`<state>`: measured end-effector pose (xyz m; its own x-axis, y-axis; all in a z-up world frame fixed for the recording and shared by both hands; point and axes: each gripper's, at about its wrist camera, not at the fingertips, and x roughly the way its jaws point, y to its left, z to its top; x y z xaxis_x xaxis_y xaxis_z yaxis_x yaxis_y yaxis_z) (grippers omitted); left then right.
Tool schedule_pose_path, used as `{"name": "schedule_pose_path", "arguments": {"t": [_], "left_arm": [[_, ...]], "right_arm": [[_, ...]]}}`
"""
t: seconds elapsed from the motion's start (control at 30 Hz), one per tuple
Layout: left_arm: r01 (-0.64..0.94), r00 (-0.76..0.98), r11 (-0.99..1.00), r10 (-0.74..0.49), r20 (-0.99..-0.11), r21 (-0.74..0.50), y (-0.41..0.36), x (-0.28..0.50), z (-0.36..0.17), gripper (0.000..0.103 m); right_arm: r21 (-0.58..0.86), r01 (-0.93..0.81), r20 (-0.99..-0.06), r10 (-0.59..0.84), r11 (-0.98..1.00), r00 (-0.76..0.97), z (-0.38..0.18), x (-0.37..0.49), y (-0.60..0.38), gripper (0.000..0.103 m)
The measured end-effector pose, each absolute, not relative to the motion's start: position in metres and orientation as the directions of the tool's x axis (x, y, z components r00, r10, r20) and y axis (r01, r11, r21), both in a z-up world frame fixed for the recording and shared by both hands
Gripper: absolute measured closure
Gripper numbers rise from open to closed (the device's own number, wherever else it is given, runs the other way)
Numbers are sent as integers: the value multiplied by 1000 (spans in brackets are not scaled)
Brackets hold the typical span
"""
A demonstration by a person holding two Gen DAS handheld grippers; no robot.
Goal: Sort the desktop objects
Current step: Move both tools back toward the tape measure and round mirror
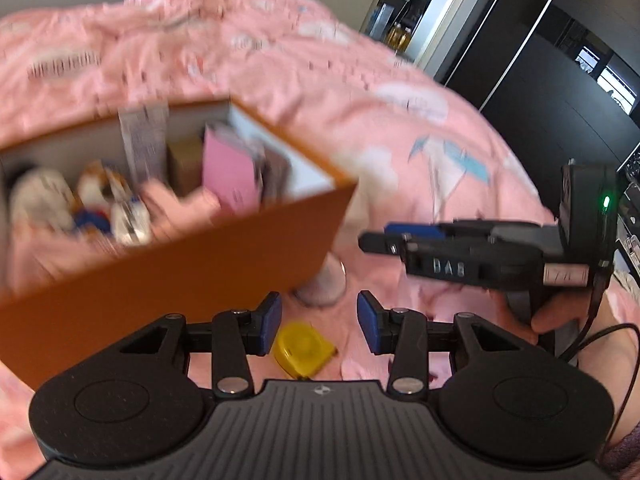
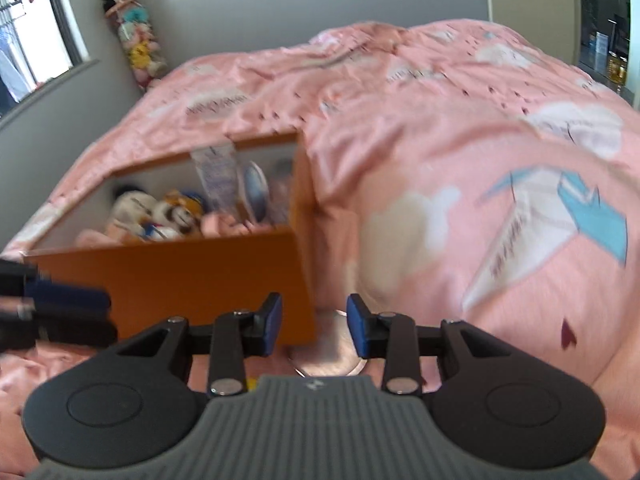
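An orange box stands on the pink bedspread, holding plush toys, a tube, a pink card and other small items. My left gripper is open and holds nothing. Just below its pads a yellow tape measure lies on the cover. A round pinkish disc with a shiny rim rests by the box's near corner. My right gripper comes in from the right with a hand behind it. In the right wrist view my right gripper is open above the disc, beside the box.
The left gripper shows at the left edge of the right wrist view. A column of plush toys stands in the room's corner by a window. Dark cabinets line the far right. Wide bedspread lies to the right of the box.
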<state>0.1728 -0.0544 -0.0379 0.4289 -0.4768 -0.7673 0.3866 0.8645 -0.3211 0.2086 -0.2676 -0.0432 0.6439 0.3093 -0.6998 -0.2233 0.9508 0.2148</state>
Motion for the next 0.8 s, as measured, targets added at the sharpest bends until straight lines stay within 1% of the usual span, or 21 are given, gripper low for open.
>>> {"name": "schedule_pose_path", "arguments": {"t": [0.1, 0.33, 0.47, 0.6, 0.8], "left_arm": [[353, 407, 881, -447, -796, -315, -64, 169, -71, 55], [278, 393, 927, -349, -851, -251, -74, 167, -117, 55], [237, 351, 927, -361, -864, -292, -72, 170, -133, 54], [217, 331, 925, -372, -867, -314, -72, 173, -141, 50], [206, 317, 924, -375, -871, -323, -75, 177, -148, 44]], "right_arm": [[246, -209, -720, 323, 946, 614, -65, 212, -270, 65], [185, -169, -779, 249, 968, 576, -95, 223, -267, 65], [179, -156, -793, 236, 971, 562, -104, 229, -267, 61], [193, -135, -808, 235, 972, 541, -115, 236, -270, 61], [246, -120, -815, 272, 962, 511, -127, 247, -275, 61]]}}
